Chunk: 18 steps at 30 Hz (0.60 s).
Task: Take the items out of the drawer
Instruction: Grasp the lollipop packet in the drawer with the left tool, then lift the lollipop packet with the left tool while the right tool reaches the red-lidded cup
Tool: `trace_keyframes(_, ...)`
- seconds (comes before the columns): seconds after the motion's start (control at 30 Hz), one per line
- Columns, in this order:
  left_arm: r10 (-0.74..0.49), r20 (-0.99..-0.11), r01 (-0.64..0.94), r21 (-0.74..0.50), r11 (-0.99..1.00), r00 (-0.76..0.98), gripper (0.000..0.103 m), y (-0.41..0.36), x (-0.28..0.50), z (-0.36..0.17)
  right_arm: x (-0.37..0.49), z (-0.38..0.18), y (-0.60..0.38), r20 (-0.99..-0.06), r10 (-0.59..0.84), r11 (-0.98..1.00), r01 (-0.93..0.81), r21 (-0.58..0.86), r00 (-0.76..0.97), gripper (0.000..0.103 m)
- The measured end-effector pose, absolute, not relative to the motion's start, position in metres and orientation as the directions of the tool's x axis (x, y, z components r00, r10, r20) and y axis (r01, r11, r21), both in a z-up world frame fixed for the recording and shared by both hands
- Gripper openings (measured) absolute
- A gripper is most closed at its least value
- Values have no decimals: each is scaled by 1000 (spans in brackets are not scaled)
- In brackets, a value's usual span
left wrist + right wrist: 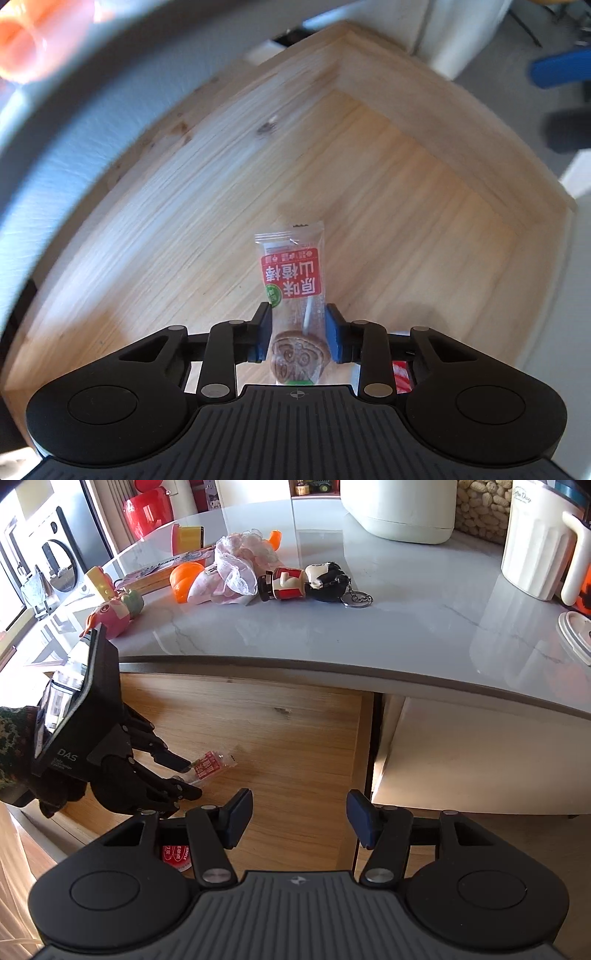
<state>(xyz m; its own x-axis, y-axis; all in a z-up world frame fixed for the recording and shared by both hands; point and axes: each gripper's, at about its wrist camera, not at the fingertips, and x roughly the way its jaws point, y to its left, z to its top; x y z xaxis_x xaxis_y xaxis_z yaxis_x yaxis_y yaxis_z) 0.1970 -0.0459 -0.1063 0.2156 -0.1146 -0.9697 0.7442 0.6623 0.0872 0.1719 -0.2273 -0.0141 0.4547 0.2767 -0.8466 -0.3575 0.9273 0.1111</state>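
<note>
Left wrist view: the left gripper (298, 334) pinches a wrapped lollipop (293, 291) just above the drawer (424, 192) floor; slick wrapper may slip free. Right wrist view: the right gripper (299, 821) hangs wide open, empty, risking collision.

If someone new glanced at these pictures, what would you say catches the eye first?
First, the left gripper closed on a red-labelled lollipop packet over the floor of the open wooden drawer. Next, the toys on the marble countertop above: a figurine keychain and an orange ball. The right gripper hangs open and empty.
</note>
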Motion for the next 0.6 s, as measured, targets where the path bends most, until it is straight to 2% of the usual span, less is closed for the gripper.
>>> trace_keyframes(0.23, -201, -941, 754, 80, 652, 273, 33, -7, 182, -68, 177, -18, -220, -872, 288, 916, -380, 130, 396, 57)
trace_keyframes(0.43, -275, -917, 716, 18, 698, 291, 34, 39, 175, -56, 198, -44, -165, -933, 330, 852, -470, 230, 141, 57)
trace_keyframes(0.53, -343, -885, 679, -42, 733, 316, 33, 58, 179, -46, 203, -59, -127, -954, 296, 804, -550, 225, 43, 57)
trace_keyframes(0.6, -339, -877, 667, -28, 745, 341, 34, 68, 178, -41, 203, -68, -106, -966, 258, 770, -606, 202, 5, 57)
